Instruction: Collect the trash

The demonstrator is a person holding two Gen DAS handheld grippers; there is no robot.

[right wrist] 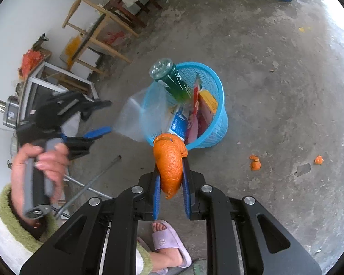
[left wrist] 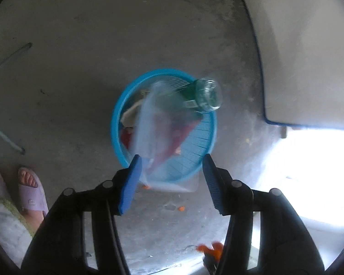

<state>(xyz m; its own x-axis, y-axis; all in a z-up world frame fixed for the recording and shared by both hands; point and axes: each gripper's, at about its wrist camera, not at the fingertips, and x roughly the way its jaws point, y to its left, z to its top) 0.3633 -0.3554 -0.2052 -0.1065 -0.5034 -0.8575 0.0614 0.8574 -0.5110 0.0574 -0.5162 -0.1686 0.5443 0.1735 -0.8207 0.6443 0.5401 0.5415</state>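
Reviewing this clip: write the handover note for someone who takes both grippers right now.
Left gripper: jaws wide open over the blue basket; a clear plastic bag, blurred, hangs at the basket rim by its left finger, apparently just let go.
Right gripper: shut on a large orange peel, near the basket.
Done: green bottle, cartons and wrappers are in the basket.
Left: drop the held peel in, check the bag lands inside, then gather the small peel scraps on the floor.

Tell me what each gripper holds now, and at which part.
The right gripper clamps the orange peel around its lower half. The left gripper is open, holding nothing; the plastic bag is blurred beyond it.
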